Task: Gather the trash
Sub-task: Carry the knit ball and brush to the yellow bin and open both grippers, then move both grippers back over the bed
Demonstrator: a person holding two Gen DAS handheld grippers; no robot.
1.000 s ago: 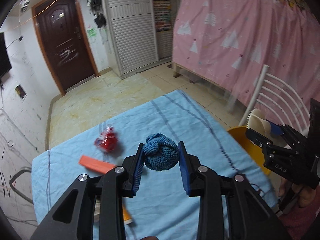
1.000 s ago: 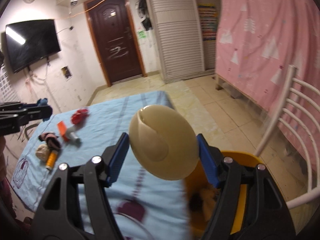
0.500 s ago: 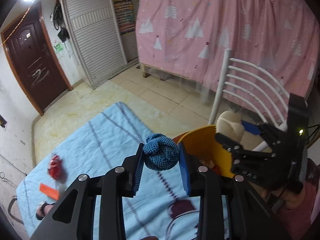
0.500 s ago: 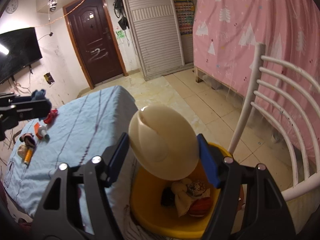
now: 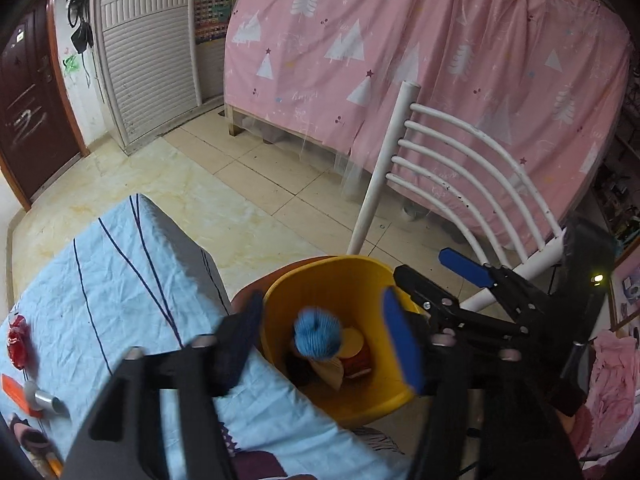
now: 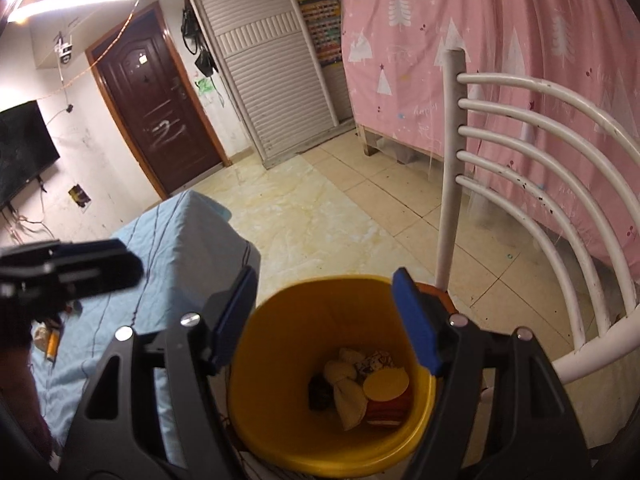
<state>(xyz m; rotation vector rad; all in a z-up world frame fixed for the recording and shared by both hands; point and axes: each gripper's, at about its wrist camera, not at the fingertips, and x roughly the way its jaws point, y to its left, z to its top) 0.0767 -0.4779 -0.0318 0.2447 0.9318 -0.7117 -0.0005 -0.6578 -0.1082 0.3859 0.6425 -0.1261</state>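
A yellow bin stands beside the blue-clothed table; it also shows in the right wrist view. My left gripper is open above the bin, and a blue knitted ball is loose in the air between its fingers, over the bin's mouth. My right gripper is open and empty over the bin; it shows in the left wrist view too. A cream cup lies in the bin with other trash.
On the table lie a red wrapper, an orange strip and a small tube. A white chair stands just behind the bin. A pink curtain hangs beyond.
Both grippers swung from the table to over the bin and opened. The cream cup dropped from the right gripper into the bin. The left gripper let go of the blue ball.
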